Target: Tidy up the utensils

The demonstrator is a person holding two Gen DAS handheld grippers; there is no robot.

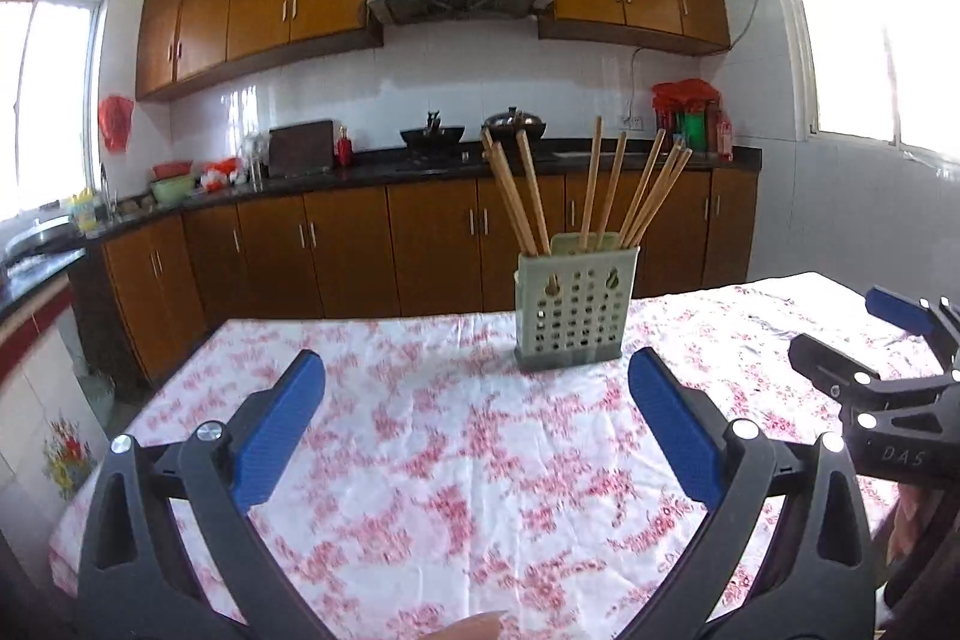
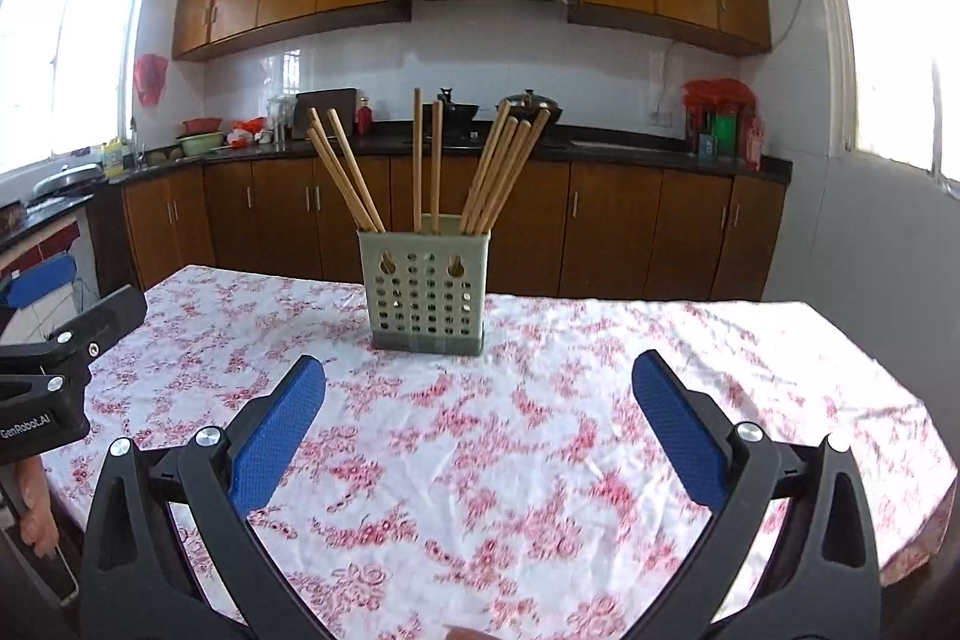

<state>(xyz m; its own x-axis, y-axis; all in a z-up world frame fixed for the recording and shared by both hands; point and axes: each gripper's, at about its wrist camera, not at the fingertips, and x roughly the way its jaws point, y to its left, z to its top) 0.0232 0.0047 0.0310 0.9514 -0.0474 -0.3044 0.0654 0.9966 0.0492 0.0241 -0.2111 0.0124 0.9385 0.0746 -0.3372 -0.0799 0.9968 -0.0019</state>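
1. Your left gripper [image 1: 477,421] stands with its jaws spread as wide as they go and nothing between the blue pads; only the flowered cloth of the desk [image 1: 420,460] shows in the gap

2. Your right gripper [image 2: 479,424] is in the same condition: jaws fully apart, empty, over bare cloth

3. The utensil holder [image 2: 427,289], a pale perforated caddy, stands upright on the far half of the desk, well ahead of both sets of jaws and touched by neither

4. The chopsticks [image 2: 420,160] are already inside it, thin ends down, in three loose groups: one fan leaning left, two sticks near upright in the middle, one fan leaning right. They lean because the compartments are wider than the bundles, in my judgement

5. From the right wrist view the holder lies almost on the centre line between the jaws, beyond the fingertips. From the left wrist view it sits ahead and toward the right finger, off centre

6. No loose utensil is visible on the cloth in either view. Judged from this, the sorting looks finished or nearly so, and the wide, empty jaws suit hands that have nothing to carry

7. Both grippers sit side by side near the desk's near edge, apart from each other
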